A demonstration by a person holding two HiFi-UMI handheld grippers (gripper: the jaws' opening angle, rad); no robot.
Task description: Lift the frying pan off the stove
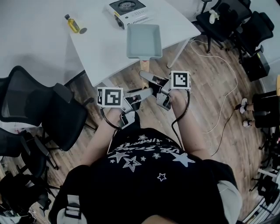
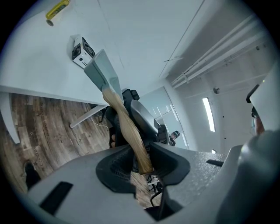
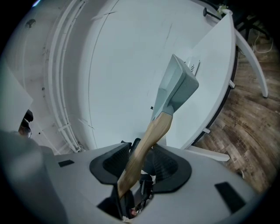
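Observation:
The rectangular grey-blue frying pan point(image 1: 144, 41) is off the white portable stove point(image 1: 129, 9), which stands at the table's far edge. The pan sits over the table's near edge, with its wooden handle point(image 1: 144, 65) pointing toward me. Both grippers hold that handle. In the head view my right gripper point(image 1: 148, 78) comes in from the right, and my left gripper point(image 1: 146, 92) holds nearer the handle's end. In the left gripper view the handle point(image 2: 127, 127) ends between the pads of the left gripper point(image 2: 142, 164). In the right gripper view the handle point(image 3: 151, 135) runs through the right gripper point(image 3: 140, 168) up to the pan point(image 3: 177, 85).
A yellow oil bottle point(image 1: 73, 24) lies on the white table point(image 1: 100, 43) left of the stove. Black office chairs point(image 1: 39, 113) stand at my left and more at the back right point(image 1: 236, 22). A cable point(image 1: 227, 87) trails over the wooden floor at the right.

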